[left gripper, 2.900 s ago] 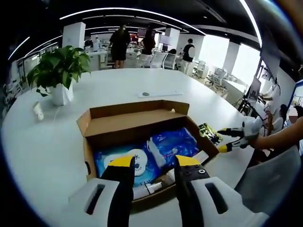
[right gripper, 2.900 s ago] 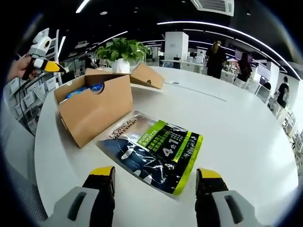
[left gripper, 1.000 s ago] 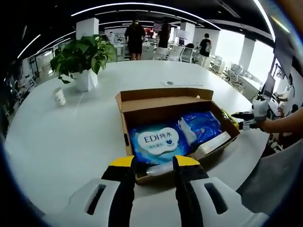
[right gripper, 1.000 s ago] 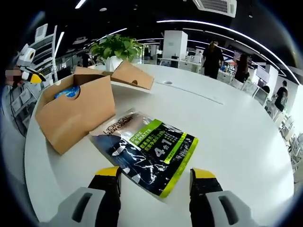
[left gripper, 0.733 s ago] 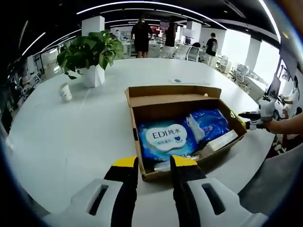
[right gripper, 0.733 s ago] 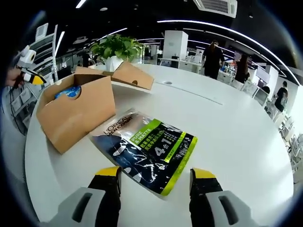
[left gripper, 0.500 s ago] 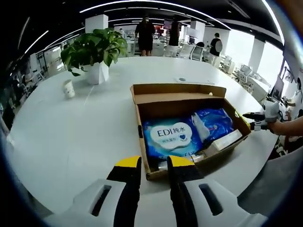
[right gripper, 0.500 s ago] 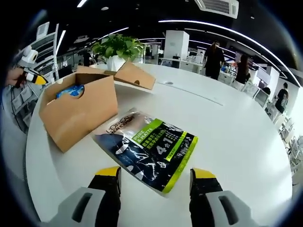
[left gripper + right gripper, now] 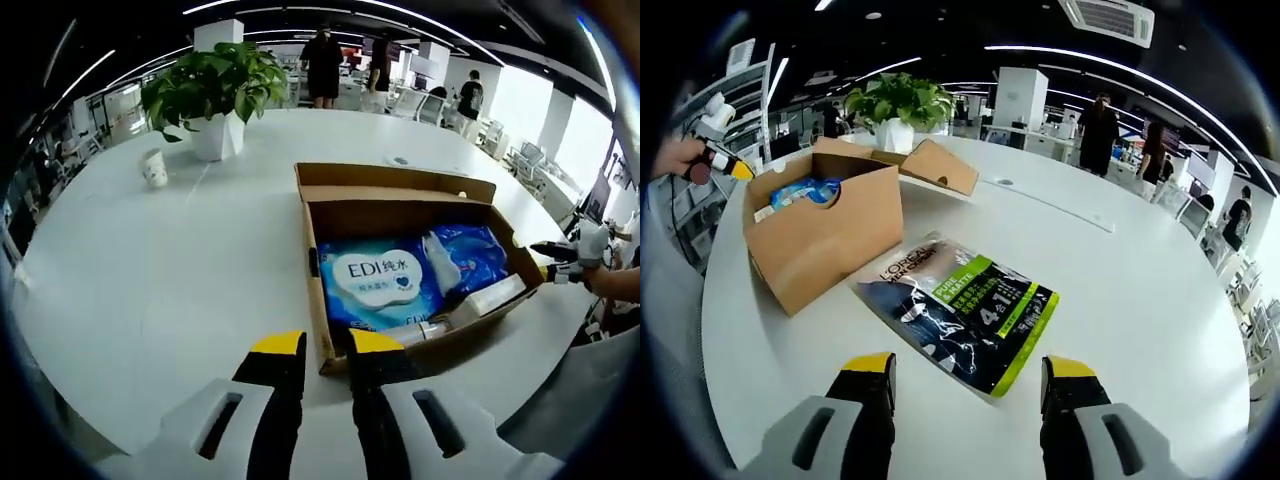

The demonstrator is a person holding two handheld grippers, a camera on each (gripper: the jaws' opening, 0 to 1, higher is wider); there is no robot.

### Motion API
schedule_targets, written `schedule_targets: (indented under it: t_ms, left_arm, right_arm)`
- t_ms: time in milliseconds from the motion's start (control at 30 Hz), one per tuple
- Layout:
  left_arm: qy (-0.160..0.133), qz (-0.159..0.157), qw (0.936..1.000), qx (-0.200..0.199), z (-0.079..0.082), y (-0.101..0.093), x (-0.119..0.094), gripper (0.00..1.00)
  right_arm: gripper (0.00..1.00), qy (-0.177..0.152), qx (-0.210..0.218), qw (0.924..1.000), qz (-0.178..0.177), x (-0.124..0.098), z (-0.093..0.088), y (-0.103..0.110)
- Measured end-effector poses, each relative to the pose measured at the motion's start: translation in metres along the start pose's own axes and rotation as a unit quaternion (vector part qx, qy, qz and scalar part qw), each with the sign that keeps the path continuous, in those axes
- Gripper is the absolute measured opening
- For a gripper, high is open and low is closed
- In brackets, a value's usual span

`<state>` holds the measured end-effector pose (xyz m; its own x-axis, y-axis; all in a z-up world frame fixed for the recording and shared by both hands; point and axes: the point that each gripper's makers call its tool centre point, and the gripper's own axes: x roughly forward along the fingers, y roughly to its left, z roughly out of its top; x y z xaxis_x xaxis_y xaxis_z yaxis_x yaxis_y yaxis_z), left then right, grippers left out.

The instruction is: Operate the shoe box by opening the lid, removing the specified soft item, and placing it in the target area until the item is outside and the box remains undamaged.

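Note:
The open cardboard shoe box (image 9: pixel 318 300) sits on the white table with its lid flap folded back. Inside lie a blue EDI wipes pack (image 9: pixel 375 282), a second blue pack (image 9: pixel 470 252) and a white tube (image 9: pixel 482 298). My left gripper (image 9: pixel 327 345) hovers before the box's near corner, with only a narrow gap between its jaws and nothing in them. A black-and-green L'Oreal pouch (image 9: pixel 960 310) lies flat on the table beside the box (image 9: pixel 830 235). My right gripper (image 9: pixel 970 372) is wide open just short of the pouch, not touching it.
A potted plant (image 9: pixel 215 90) and a small white cup (image 9: pixel 153 167) stand at the table's far side. The right gripper (image 9: pixel 560 262) appears past the box's far end. A hand holds the left gripper (image 9: pixel 720 160). People stand among desks behind.
My left gripper's jaws have narrowed steadily, and its view has swung so the box sits further right. The right gripper has backed off a little; the pouch has not moved.

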<state>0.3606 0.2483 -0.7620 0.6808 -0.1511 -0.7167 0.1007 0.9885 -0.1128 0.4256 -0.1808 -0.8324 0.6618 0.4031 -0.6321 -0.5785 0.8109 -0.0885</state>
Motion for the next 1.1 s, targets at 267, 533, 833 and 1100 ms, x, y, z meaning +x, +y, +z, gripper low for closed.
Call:
schedule_targets:
  t_ms: [267, 533, 833, 1100]
  left_arm:
    - [-0.008, 0.001, 0.9995, -0.03, -0.006, -0.001, 0.002, 0.04]
    - [-0.013, 0.002, 0.9989, -0.046, -0.006, -0.001, 0.003, 0.03]
    - [-0.014, 0.012, 0.9973, -0.071, -0.006, 0.0, 0.002, 0.02]
    - [-0.016, 0.018, 0.9971, -0.072, -0.006, -0.001, 0.002, 0.02]
  right_arm:
    - [0.56, -0.013, -0.035, 0.9993, 0.008, -0.011, 0.016, 0.001]
    - [0.56, -0.023, -0.078, 0.9964, 0.024, -0.019, 0.036, 0.005]
    - [0.54, -0.036, -0.119, 0.9909, 0.051, -0.024, 0.066, 0.02]
    - [0.5, -0.055, -0.156, 0.9833, 0.076, -0.023, 0.095, 0.043]
